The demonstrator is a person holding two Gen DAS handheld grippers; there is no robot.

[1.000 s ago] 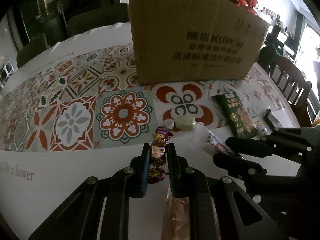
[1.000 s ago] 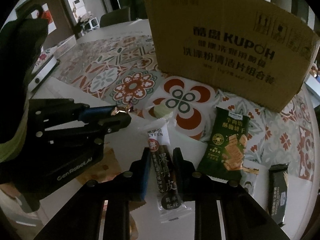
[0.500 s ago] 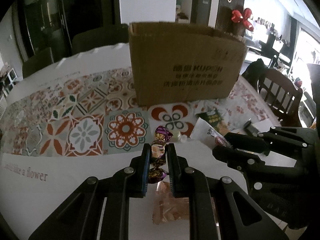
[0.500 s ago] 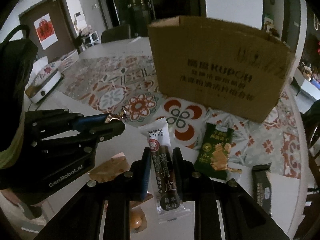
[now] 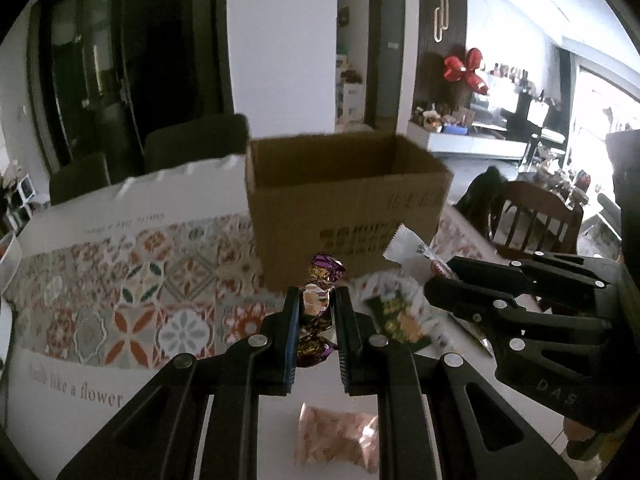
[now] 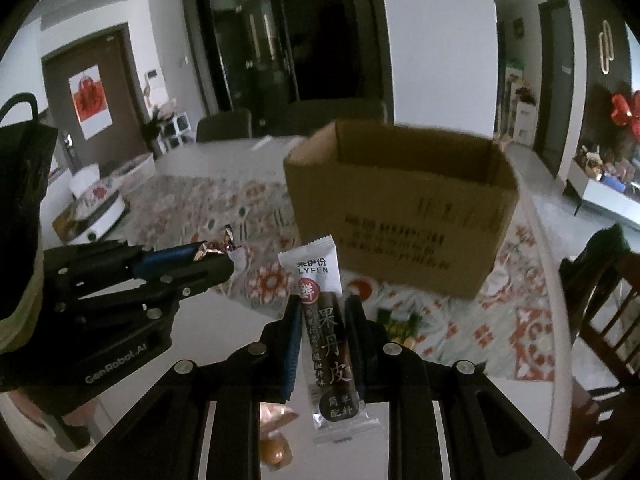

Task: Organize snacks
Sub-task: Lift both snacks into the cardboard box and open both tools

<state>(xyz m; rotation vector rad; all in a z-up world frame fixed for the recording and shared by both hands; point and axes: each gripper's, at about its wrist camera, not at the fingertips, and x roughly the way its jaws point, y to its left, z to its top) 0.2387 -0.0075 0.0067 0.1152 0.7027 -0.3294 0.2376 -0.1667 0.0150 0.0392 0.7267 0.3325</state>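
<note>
My left gripper (image 5: 317, 300) is shut on a purple-and-gold wrapped candy (image 5: 320, 280), held well above the table. My right gripper (image 6: 322, 306) is shut on a long white-and-brown fruit-leather stick pack (image 6: 326, 320). Ahead of both stands an open brown cardboard box (image 5: 344, 204) (image 6: 400, 204); its top is open and I see part of its inner walls. In the left wrist view the right gripper (image 5: 436, 276) comes in from the right with the stick pack (image 5: 412, 246). In the right wrist view the left gripper (image 6: 224, 258) comes in from the left with the candy (image 6: 218, 244).
A green snack packet (image 5: 396, 318) lies on the patterned tablecloth (image 5: 132, 292) before the box. A pink packet (image 5: 340, 440) lies on the white table near me. Dark chairs (image 5: 192, 148) stand behind the table; a wooden chair (image 5: 532, 216) stands at the right. A white appliance (image 6: 96, 212) sits far left.
Both grippers have risen together with their snacks and tilted up. The box now sits lower in view with its open top showing. The table and loose packets have dropped away below.
</note>
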